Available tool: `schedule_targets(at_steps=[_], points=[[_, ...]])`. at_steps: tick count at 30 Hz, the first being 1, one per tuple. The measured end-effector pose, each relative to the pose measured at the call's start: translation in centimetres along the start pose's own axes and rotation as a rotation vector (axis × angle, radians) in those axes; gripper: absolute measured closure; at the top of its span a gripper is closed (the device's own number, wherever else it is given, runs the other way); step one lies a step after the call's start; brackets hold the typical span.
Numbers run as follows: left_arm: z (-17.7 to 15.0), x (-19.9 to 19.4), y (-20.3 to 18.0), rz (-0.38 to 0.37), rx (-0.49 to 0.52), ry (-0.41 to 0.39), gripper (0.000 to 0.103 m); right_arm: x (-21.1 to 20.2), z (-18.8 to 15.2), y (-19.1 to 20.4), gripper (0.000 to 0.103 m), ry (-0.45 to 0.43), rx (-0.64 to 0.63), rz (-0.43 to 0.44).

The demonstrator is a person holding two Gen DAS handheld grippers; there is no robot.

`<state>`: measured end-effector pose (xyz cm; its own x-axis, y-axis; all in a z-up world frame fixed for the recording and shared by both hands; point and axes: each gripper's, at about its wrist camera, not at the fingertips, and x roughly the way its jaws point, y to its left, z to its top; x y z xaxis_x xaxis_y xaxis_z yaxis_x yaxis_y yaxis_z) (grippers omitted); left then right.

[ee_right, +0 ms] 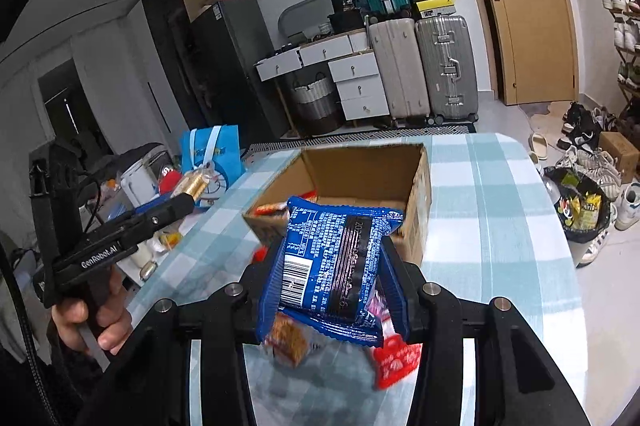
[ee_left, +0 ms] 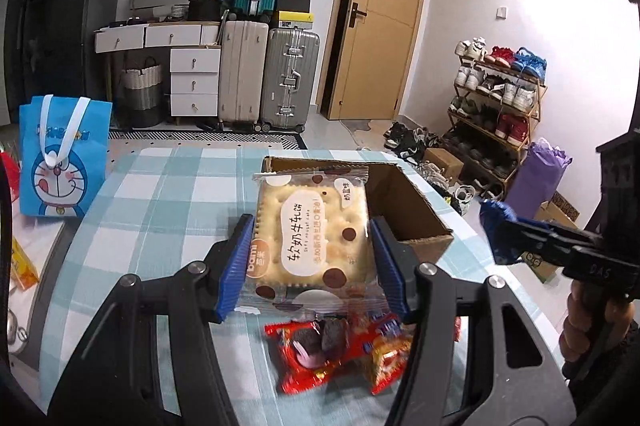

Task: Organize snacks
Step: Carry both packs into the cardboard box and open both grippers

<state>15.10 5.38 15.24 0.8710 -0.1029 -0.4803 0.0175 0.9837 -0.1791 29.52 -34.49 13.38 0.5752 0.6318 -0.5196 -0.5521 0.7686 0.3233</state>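
I had a packet in each claw and the cardboard box (ee_left: 404, 209) as my mark for everything. The left gripper (ee_left: 312, 262) was pinching the cracker packet (ee_left: 312, 230) by its two long edges, blue pads pressed against the wrapper, and the packet hung clear of the checked tablecloth (ee_left: 160, 193) on the near side of the box, its far end already overlapping the box's near rim in that view. The right gripper (ee_right: 332, 274) was pinching the blue snack packet (ee_right: 336, 258), which was bowed and crumpled between the pads, also lifted on the near side of the box. From the right wrist I could see the box open at the top, with something red and white low against its near-left wall; what it was I couldn't tell.

More loose snacks lay on the cloth short of the box: a red wrapped snack (ee_left: 316, 350) under the left claw, and a brown biscuit pack (ee_right: 290, 344) and a red pouch (ee_right: 394, 362) under the right.

My judgement was that the step in hand was the carry to the box. To do it well I wanted each packet fully past the near rim before loosening the pads, one claw entering at a time so they wouldn't crowd the opening. The flat cracker packet looked likely to catch the rim, so I meant to tip its far end down first.
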Motion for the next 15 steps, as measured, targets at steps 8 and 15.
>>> schedule_targets(at_steps=[8, 15], points=[[2.0, 4.5, 0.3, 0.007, 0.009, 0.017, 0.048, 1.4, 2.4, -0.5, 0.057, -0.019, 0.015, -0.002], [2.6, 8.6, 0.1, 0.02, 0.028, 0.05, 0.048, 3.8, 3.6, -0.9, 0.057, -0.005, 0.017, -0.006]])
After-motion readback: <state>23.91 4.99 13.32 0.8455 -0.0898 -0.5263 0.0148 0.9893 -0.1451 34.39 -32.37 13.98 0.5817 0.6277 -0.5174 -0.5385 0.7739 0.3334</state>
